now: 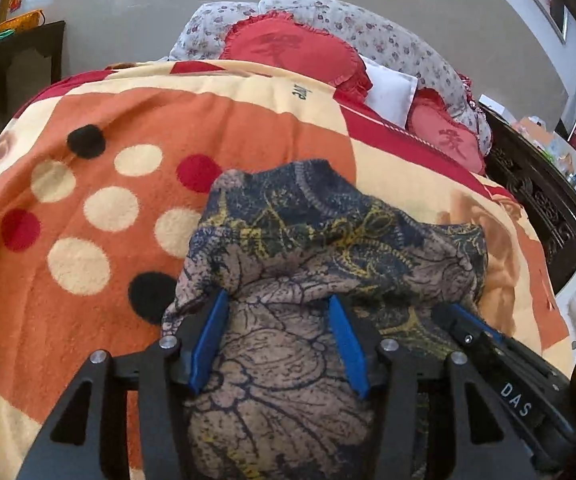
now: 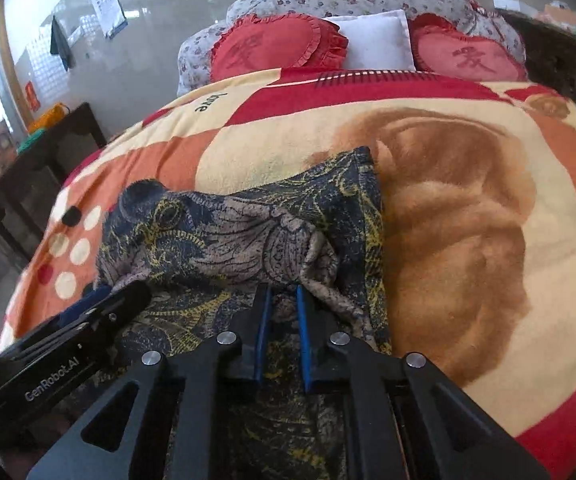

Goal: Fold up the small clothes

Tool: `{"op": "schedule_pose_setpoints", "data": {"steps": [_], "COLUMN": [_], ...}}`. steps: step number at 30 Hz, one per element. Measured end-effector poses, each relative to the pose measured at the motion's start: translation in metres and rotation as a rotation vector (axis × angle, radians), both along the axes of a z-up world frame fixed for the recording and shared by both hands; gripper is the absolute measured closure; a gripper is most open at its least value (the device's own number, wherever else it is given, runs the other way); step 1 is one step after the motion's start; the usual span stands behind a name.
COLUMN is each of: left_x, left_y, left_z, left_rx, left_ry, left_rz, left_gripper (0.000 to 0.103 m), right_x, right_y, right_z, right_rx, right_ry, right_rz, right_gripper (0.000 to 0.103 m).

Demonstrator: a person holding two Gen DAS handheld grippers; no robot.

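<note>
Bedroom w/ grey walls; bed (image 2: 468, 208) covered by an orange-cream-red blanket (image 1: 99, 128), heart cushions (image 2: 279, 44) and a white pillow (image 2: 376, 40) at the far end. Garment (image 2: 227, 224), a small blue-tan patterned knit, lies bunched on the blanket at the near side, roughly mid-bed.

Left tongs (image 1: 277, 320) stand about half wide w/ a thick hump of the cloth between the blue pads; fabric fills the gap and bulges over them, so prob. a bulky hold on several layers. Right tongs (image 2: 281, 312) are narrow, pinching a thin tan edge of the same garment at its near right. In left view, right tongs (image 1: 468, 332) sit just beside, on the cloth's right side; in right view, left tongs (image 2: 99, 312) sit near-left.

Why so, best guess: both grip the near edge side by side so the piece can be lifted or drawn over evenly for a fold. Most of the cloth lies beyond the tips, toward the far end; fold not yet neat.
</note>
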State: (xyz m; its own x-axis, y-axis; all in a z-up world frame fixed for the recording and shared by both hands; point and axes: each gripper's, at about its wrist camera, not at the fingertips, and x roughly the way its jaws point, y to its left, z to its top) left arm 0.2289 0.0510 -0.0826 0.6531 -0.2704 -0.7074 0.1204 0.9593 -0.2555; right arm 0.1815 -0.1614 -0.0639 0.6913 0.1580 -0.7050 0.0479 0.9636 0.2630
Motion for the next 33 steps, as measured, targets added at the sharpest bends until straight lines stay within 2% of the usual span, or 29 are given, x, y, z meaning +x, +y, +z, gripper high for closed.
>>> {"op": "schedule_pose_setpoints", "data": {"steps": [8, 12, 33], "left_x": [-0.001, -0.0017, -0.002], "left_y": [0.0004, -0.0005, -0.0015], "left_z": [0.0016, 0.0021, 0.0033], "left_rx": [-0.006, 0.006, -0.005], "left_ry": [-0.004, -0.005, -0.01], "left_rz": [-0.014, -0.013, -0.022], "left_gripper": [0.043, 0.042, 0.039], "right_x": [-0.01, -0.0093, -0.0097], "right_y": [0.0095, 0.0056, 0.0063], "right_z": [0.0044, 0.0029, 0.0024], "right_rx": [-0.039, -0.013, -0.02], "right_ry": [-0.025, -0.026, -0.03], "right_rz": [0.011, 0.013, 0.012], "right_gripper": [0.075, 0.075, 0.075]}}
